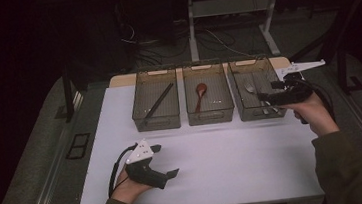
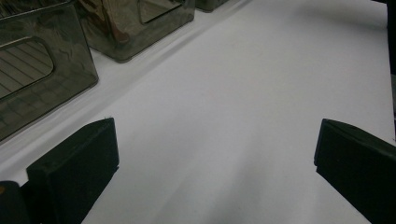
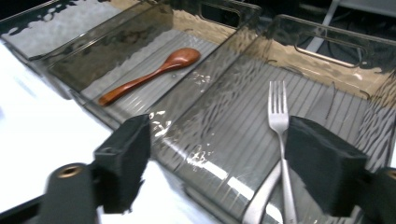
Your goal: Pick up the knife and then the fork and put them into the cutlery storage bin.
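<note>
We are at the right-hand bin, sorting cutlery, with the right hand-held gripper [image 1: 267, 97] released above the fork [image 3: 279, 122].

The fork lies in the right bin [image 1: 241, 107] of three clear bins along the table's [image 1: 225, 163] far edge, its tines pointing away from us and its handle crossing a second metal utensil [image 3: 262, 198]; the jaws stand wide apart either side of it, holding nothing. We judge this the moment just after setting the fork down or just before lifting it, and the next move calls for a straight rise clear of the bin wall. The left hand-held gripper [image 1: 167, 159] rests released near the table's near edge. The wooden spoon [image 3: 149, 77] lies in the middle bin. The second utensil's head is cut off, so we cannot name it; the dark stick [image 1: 159, 101] in the left bin is too dim to identify.
</note>
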`<state>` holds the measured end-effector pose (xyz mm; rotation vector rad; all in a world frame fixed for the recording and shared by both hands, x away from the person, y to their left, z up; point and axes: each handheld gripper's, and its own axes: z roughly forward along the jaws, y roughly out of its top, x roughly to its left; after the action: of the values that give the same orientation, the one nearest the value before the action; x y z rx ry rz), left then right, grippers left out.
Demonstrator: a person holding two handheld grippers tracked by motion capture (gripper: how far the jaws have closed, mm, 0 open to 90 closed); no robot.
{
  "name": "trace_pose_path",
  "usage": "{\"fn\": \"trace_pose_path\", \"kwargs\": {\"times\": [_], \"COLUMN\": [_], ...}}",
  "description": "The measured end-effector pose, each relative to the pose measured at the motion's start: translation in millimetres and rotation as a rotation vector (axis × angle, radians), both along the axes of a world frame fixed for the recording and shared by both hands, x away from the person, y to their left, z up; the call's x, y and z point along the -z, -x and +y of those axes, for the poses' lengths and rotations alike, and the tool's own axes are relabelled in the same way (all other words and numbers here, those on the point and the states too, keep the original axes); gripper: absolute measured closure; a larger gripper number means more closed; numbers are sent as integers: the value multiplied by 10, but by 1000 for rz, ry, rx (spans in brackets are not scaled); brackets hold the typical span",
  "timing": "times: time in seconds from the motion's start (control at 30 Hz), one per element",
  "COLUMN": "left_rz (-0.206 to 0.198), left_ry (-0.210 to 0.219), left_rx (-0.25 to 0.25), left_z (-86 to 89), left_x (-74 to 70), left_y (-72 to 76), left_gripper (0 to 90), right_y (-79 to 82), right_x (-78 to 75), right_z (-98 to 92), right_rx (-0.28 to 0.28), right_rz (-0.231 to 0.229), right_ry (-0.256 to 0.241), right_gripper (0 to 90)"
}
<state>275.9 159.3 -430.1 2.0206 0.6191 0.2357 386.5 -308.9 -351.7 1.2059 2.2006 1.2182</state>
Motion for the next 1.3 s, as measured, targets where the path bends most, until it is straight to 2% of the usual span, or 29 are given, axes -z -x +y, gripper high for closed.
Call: {"fn": "trace_pose_path", "kwargs": {"times": [0.13, 0.27, 0.53, 0.73, 0.8, 0.83, 1.07, 1.17, 1.3], "left_rz": [-2, -4, -4, -6, -6, -9, -5, -4, -5], "left_ry": [7, 7, 5, 3, 4, 3, 5, 5, 3], "left_rx": [-4, -6, -2, 0, 1, 3, 1, 3, 7], "left_z": [1, -1, -9, -11, -10, -9, -15, -13, -10], "left_x": [-1, 0, -1, -2, -5, -7, -8, -10, -10], "left_y": [-5, -12, -4, 3, 6, 5, 16, 21, 25], "left_gripper": [0, 0, 0, 0, 0, 0, 0, 0, 0], "right_y": [224, 416, 677, 841, 902, 927, 1076, 1141, 1214], "right_x": [44, 130, 338, 514, 559, 581, 734, 788, 839], "right_z": [58, 93, 130, 171, 186, 194, 219, 200, 122], "right_rx": [-24, -45, -51, -74, -83, -92, -110, -115, -100], "right_rz": [-41, -58, -49, -49, -48, -46, -34, -34, -39], "right_ry": [-19, -53, -83, -64, -68, -69, -92, -76, -85], "right_gripper": [187, 169, 169, 169, 164, 123, 123, 123, 123]}}
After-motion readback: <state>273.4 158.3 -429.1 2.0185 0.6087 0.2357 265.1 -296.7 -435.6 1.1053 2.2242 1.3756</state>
